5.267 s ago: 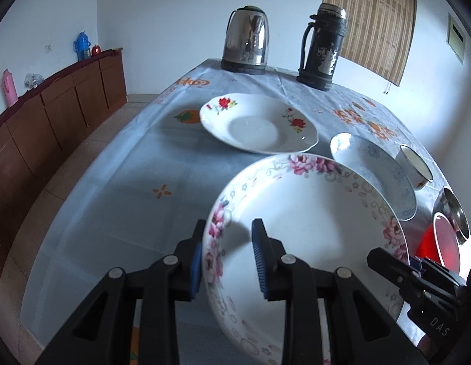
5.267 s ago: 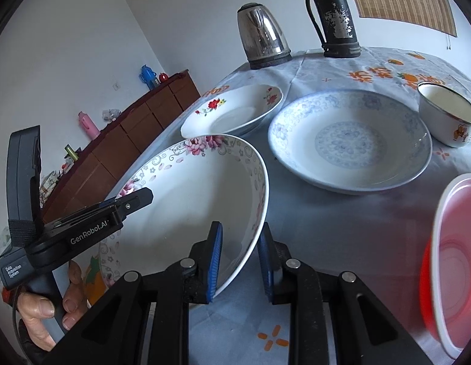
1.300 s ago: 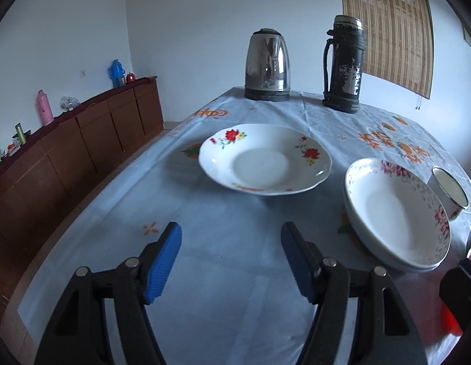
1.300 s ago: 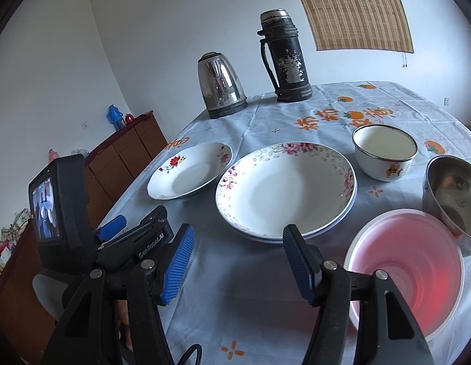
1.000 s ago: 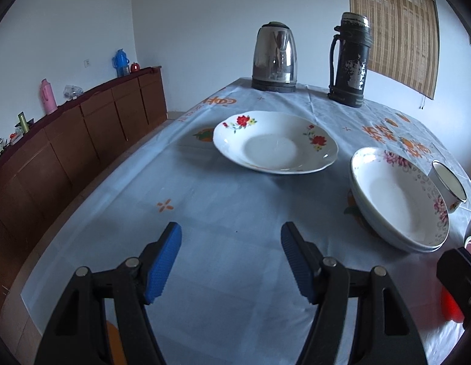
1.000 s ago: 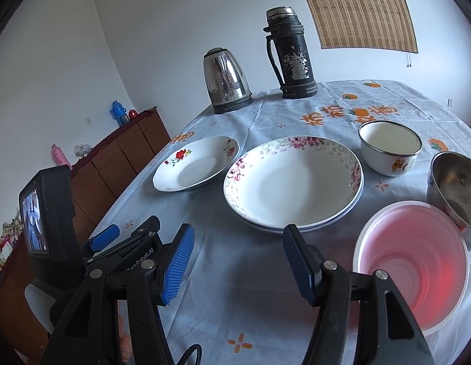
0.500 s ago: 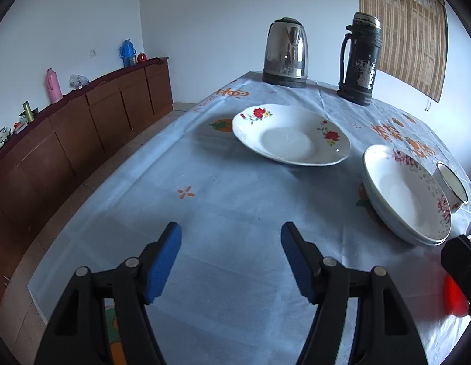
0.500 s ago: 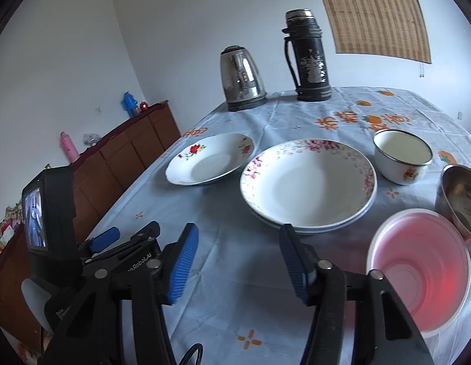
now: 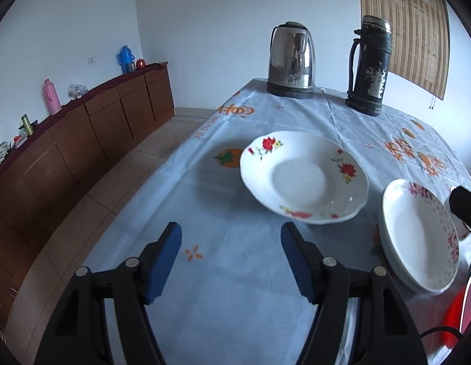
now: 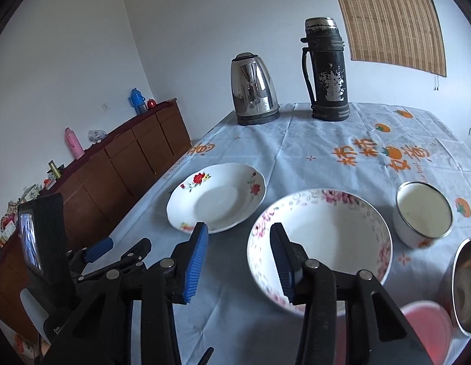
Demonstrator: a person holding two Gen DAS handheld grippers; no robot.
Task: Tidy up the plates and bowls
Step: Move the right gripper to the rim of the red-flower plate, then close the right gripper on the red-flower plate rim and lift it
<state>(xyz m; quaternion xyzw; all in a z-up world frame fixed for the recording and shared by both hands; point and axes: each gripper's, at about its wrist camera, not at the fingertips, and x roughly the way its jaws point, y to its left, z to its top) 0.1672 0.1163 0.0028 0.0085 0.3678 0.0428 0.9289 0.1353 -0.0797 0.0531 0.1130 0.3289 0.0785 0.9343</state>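
Both grippers, left gripper point(image 9: 231, 245) and right gripper point(image 10: 238, 245), gape wide and empty above the counter point(image 9: 223, 292), seemingly approaching the white red-flowered porcelain plate point(image 9: 304, 178), needing transfer onto the pink-flowered plate stack point(image 10: 319, 243).

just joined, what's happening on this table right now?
A person with two handheld grippers is sorting dishes on a table. Both the left gripper and the right gripper are open and hold nothing. The pink-flowered plate sits on top of another plate in a stack. The red-flowered plate lies alone beside that stack, and looks like the next one to pick up. An enamel cup, a steel bowl and a red bowl are not stacked.
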